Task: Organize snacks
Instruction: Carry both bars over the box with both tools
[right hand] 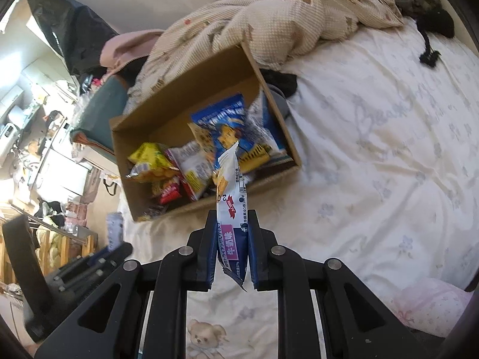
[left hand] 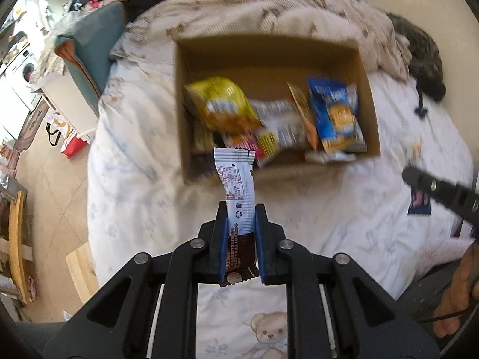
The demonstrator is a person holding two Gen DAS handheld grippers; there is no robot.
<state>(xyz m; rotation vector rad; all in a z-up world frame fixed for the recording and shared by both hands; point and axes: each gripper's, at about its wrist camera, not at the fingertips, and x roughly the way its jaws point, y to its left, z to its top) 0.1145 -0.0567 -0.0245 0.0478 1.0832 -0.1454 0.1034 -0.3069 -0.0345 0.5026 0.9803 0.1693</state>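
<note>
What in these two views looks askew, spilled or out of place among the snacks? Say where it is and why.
Inside the cardboard box the packets lie in a jumble: the yellow bag and blue bag tilt and overlap rather than stand in rows. One dark blue packet lies loose on the bed sheet, outside the box. Nothing looks torn or spilled.

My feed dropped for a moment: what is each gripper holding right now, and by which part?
Left gripper: white-and-brown snack bar, gripped at its brown end. Right gripper: white-and-navy snack packet, gripped at its navy end.
</note>
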